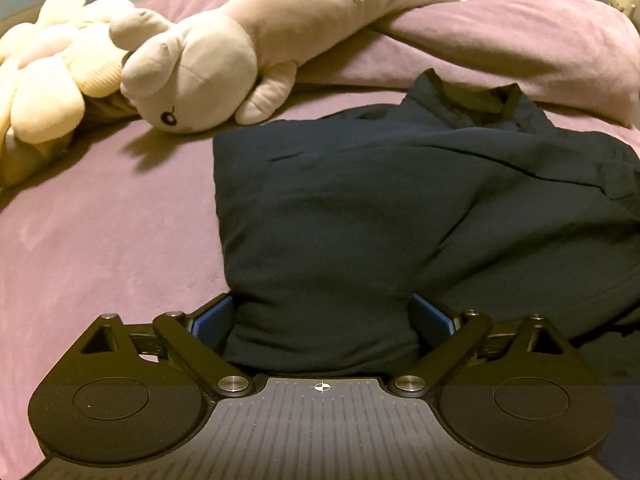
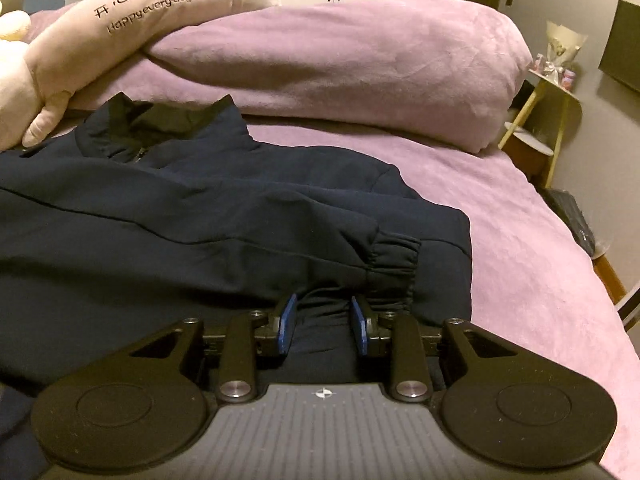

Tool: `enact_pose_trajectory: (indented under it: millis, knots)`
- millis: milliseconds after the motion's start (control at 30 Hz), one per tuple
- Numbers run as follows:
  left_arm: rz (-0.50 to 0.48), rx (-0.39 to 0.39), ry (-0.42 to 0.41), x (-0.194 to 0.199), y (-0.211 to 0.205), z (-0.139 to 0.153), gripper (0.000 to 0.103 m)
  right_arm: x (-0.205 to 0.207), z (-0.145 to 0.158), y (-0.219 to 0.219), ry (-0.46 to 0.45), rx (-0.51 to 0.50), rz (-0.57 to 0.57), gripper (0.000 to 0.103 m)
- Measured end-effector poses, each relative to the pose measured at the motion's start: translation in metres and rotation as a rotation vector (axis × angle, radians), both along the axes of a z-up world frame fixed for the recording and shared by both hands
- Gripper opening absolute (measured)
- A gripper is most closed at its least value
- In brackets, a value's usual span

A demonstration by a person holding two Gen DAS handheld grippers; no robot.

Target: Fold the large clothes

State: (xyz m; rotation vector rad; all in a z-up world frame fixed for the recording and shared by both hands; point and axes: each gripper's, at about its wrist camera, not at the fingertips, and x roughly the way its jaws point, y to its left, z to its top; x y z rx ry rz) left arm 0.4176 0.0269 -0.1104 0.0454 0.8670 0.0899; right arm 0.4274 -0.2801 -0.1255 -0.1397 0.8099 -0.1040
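A dark navy jacket [image 1: 380, 200] lies partly folded on the purple bed, collar at the far end, sleeves folded across the body. My left gripper [image 1: 322, 316] is wide apart at the jacket's near left hem, with a thick bunch of fabric between its blue pads. In the right wrist view the jacket [image 2: 180, 220] fills the left and centre, an elastic cuff [image 2: 394, 254] lying on top. My right gripper [image 2: 323, 326] is at the near hem below the cuff, its blue pads closed in on a gathered bunch of fabric.
A long beige plush toy [image 1: 224, 52] and a cream flower plush [image 1: 44, 76] lie at the far left. A folded purple duvet [image 2: 360, 64] lies behind the collar. The purple bedsheet [image 1: 100, 220] surrounds the jacket. A side table [image 2: 548, 92] stands beyond the bed's right edge.
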Motion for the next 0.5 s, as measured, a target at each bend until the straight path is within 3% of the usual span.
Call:
enact_pose_trajectory:
  millis: [200, 300, 500]
  knots:
    - [-0.008, -0.025, -0.003, -0.009, 0.007, 0.001, 0.098, -0.044, 0.027, -0.015, -0.013, 0.135, -0.002, 0.030]
    - [0.001, -0.034, 0.000, -0.008, 0.008, -0.001, 0.098, -0.057, 0.018, -0.014, 0.014, 0.083, 0.014, 0.031]
    - [0.011, -0.002, 0.011, -0.008, 0.000, -0.001, 0.098, -0.035, 0.002, 0.002, 0.044, -0.030, 0.038, 0.034]
